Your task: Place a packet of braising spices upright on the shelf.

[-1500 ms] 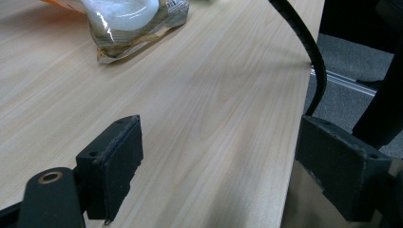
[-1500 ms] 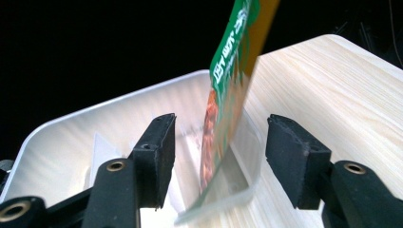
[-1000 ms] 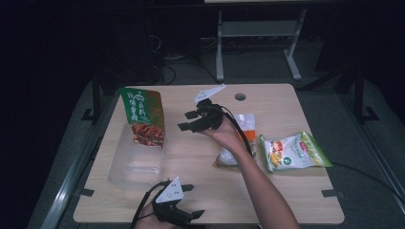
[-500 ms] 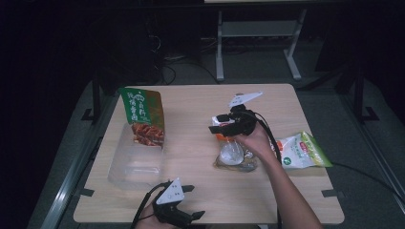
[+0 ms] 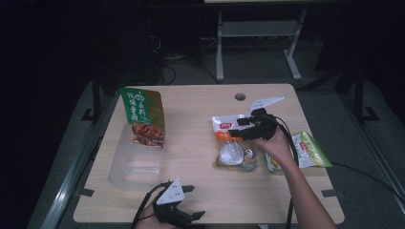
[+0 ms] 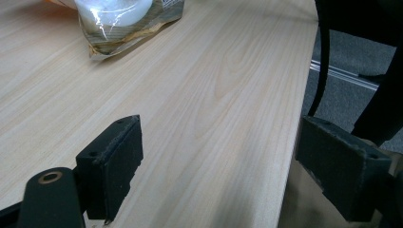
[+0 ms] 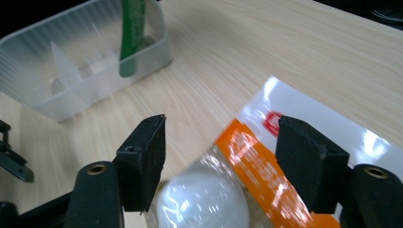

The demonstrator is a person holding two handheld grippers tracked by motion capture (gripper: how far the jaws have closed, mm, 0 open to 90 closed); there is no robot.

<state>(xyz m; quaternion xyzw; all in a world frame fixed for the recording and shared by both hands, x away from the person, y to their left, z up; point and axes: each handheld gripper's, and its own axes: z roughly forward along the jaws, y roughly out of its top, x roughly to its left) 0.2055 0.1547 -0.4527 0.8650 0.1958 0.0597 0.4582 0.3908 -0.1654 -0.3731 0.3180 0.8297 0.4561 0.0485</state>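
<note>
Since a second ago my right gripper [image 5: 241, 128] has swung from beside the green snack bag [image 5: 142, 117] across to the clear packet with an orange band and a white round bun [image 5: 232, 149], which lies mid-desk. Its jaws have just been opening and stand spread above the packet, not pinching it. My left gripper [image 5: 191, 202] rests spread at the light wooden desk's [image 5: 191, 102] near edge. A clear plastic tub [image 5: 136, 160] holds the green bag.

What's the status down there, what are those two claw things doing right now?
Right gripper open, jaws just widening, over the orange-and-white snack packet, not gripping. Left gripper open at the table edge. Nothing in the way.
</note>
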